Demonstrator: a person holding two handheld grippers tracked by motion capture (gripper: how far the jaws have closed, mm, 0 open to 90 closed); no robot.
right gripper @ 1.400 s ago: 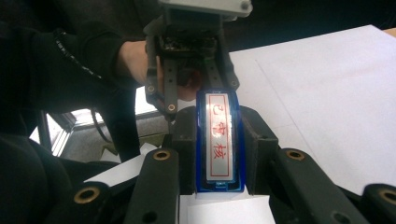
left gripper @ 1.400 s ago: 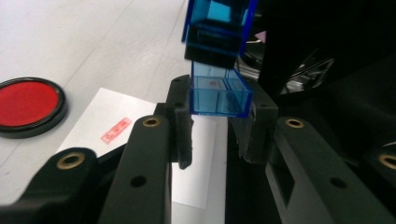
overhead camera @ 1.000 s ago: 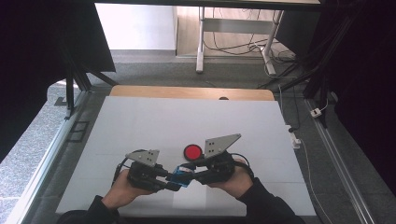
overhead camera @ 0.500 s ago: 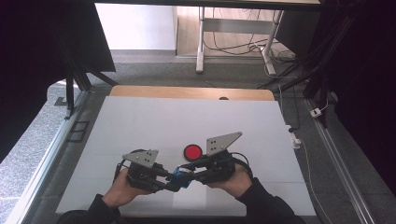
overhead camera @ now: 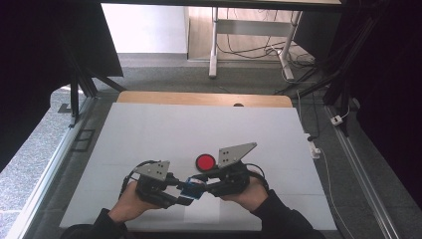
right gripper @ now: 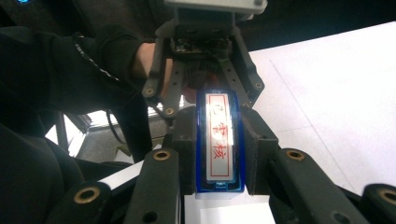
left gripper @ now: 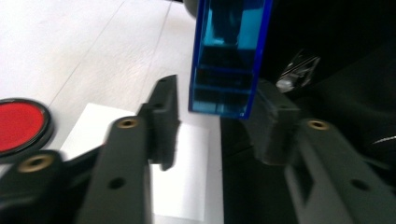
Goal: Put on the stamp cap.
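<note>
A blue see-through stamp with a white label in red characters is held above the table between the two grippers, near the front edge. My right gripper is shut on it, pads pressing both long sides. My left gripper faces it from the other end. Its jaws have just been opening and now stand open, with the stamp's blue end between them and a gap beside the left pad. In the high view the left gripper and right gripper meet tip to tip.
A round red disc with a black rim lies on the white table cover just beyond the grippers, also at the left of the left gripper view. A white slip of paper lies under the jaws. Wooden table edge at the back.
Both hands stay where they were. The left gripper's jaws look slightly wider around the stamp's end than before; the right gripper keeps its hold.
</note>
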